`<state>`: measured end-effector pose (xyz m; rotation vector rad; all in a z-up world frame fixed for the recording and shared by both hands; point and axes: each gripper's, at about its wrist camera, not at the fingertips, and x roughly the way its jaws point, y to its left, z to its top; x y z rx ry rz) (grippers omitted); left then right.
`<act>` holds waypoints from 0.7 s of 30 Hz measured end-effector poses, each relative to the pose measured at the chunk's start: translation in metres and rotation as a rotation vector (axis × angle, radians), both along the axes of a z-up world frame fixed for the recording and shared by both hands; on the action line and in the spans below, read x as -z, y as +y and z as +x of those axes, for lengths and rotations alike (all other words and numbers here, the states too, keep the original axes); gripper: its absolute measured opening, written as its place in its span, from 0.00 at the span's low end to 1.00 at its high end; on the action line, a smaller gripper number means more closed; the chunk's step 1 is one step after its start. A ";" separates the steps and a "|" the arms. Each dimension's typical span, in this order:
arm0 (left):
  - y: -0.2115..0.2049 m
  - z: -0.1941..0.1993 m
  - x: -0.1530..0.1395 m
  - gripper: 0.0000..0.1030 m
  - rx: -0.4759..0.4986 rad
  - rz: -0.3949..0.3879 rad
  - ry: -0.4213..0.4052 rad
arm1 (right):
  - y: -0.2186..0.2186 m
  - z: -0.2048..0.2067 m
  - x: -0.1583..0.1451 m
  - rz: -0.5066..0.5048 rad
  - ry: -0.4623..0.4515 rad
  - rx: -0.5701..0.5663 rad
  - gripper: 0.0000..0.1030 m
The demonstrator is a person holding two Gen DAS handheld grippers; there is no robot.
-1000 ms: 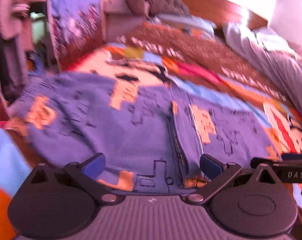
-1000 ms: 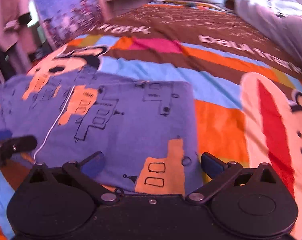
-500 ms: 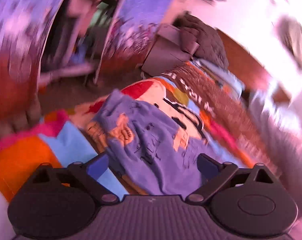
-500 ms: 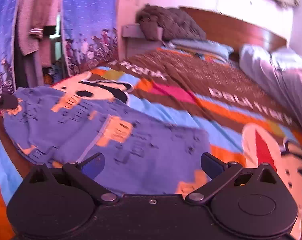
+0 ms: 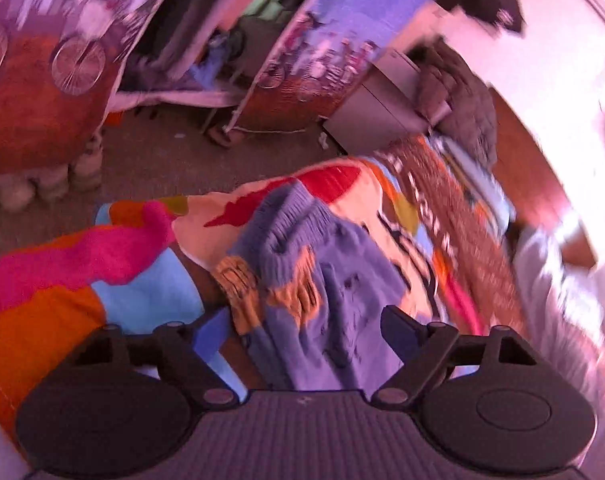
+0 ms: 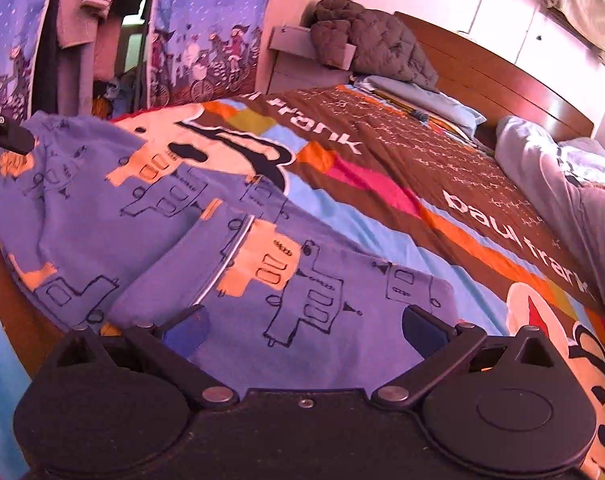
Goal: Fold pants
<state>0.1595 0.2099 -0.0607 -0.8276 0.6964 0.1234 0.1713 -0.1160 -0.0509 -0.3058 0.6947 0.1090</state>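
Between the closing left hand-held gripper [image 5: 304, 330] fingers lie the pants [image 5: 326, 280], seemingly unpinched; right hand-held gripper [image 6: 302, 330] spread.

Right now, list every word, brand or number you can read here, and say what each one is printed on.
"paul frank": white lettering on the brown stripe of the bedspread, right side, right wrist view.
"frank": same brown stripe, farther up the bed; anything before it is not legible.
Fine white script lines across that stripe: too small to read.
Lettering in the left wrist view: too blurred to read.
The pants carry drawings only, no words.
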 end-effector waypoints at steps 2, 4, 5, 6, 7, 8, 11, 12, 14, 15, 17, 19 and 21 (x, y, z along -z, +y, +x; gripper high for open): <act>0.007 0.001 0.005 0.80 -0.030 -0.033 0.001 | -0.004 0.003 0.002 0.024 0.010 0.011 0.99; 0.007 0.001 0.008 0.75 -0.048 -0.021 0.011 | -0.007 0.005 0.004 0.039 0.022 0.021 0.99; 0.006 0.001 0.009 0.74 -0.052 -0.005 0.016 | -0.007 0.007 0.005 0.044 0.028 0.026 0.99; 0.004 0.002 0.010 0.72 -0.055 0.014 0.023 | -0.007 0.007 0.006 0.047 0.031 0.031 0.99; 0.002 0.003 0.010 0.67 -0.066 0.036 0.034 | -0.008 0.008 0.006 0.050 0.034 0.032 0.99; 0.000 0.004 0.010 0.57 -0.081 0.058 0.049 | -0.008 0.009 0.007 0.051 0.039 0.032 0.99; -0.008 0.004 0.008 0.47 -0.112 0.124 0.085 | -0.007 0.011 0.010 0.050 0.056 0.034 0.99; -0.010 0.005 0.008 0.46 -0.115 0.130 0.087 | -0.006 0.012 0.010 0.050 0.059 0.035 0.99; -0.010 0.004 0.006 0.36 -0.121 0.136 0.094 | -0.006 0.012 0.011 0.048 0.062 0.034 0.99; -0.010 0.004 0.006 0.34 -0.131 0.132 0.094 | -0.006 0.013 0.012 0.045 0.062 0.034 0.99; -0.010 0.002 0.006 0.26 -0.136 0.126 0.086 | -0.005 0.013 0.012 0.045 0.061 0.034 0.99; -0.011 0.000 0.005 0.20 -0.132 0.126 0.075 | -0.005 0.013 0.012 0.044 0.062 0.033 0.99; -0.014 -0.001 0.004 0.16 -0.128 0.138 0.055 | -0.005 0.013 0.013 0.038 0.062 0.031 0.99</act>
